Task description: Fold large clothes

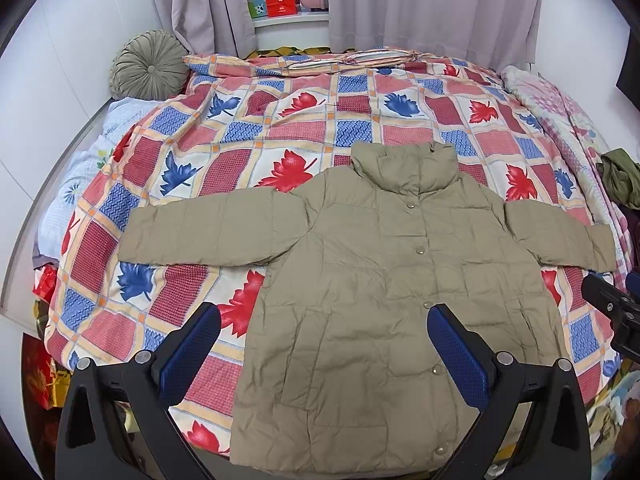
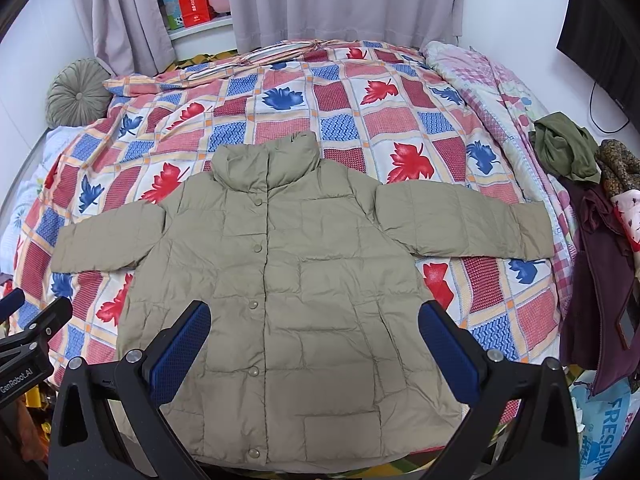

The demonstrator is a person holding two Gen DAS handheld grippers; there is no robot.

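A large khaki quilted jacket (image 1: 372, 280) (image 2: 288, 280) lies flat and buttoned on the bed, collar away from me, both sleeves spread out sideways. My left gripper (image 1: 324, 320) hovers open above the jacket's lower left part, its blue pads wide apart with nothing between them. My right gripper (image 2: 314, 320) hangs open over the jacket's lower middle, also holding nothing. The right gripper's black body (image 1: 616, 312) shows at the right edge of the left wrist view; the left gripper's body (image 2: 28, 332) shows at the left edge of the right wrist view.
The bed carries a leaf-patterned patchwork quilt (image 1: 256, 136) (image 2: 360, 120). A round grey-green cushion (image 1: 148, 64) sits at the far left corner. A heap of other clothes (image 2: 592, 184) lies on the bed's right side. Curtains (image 2: 344, 0) hang behind.
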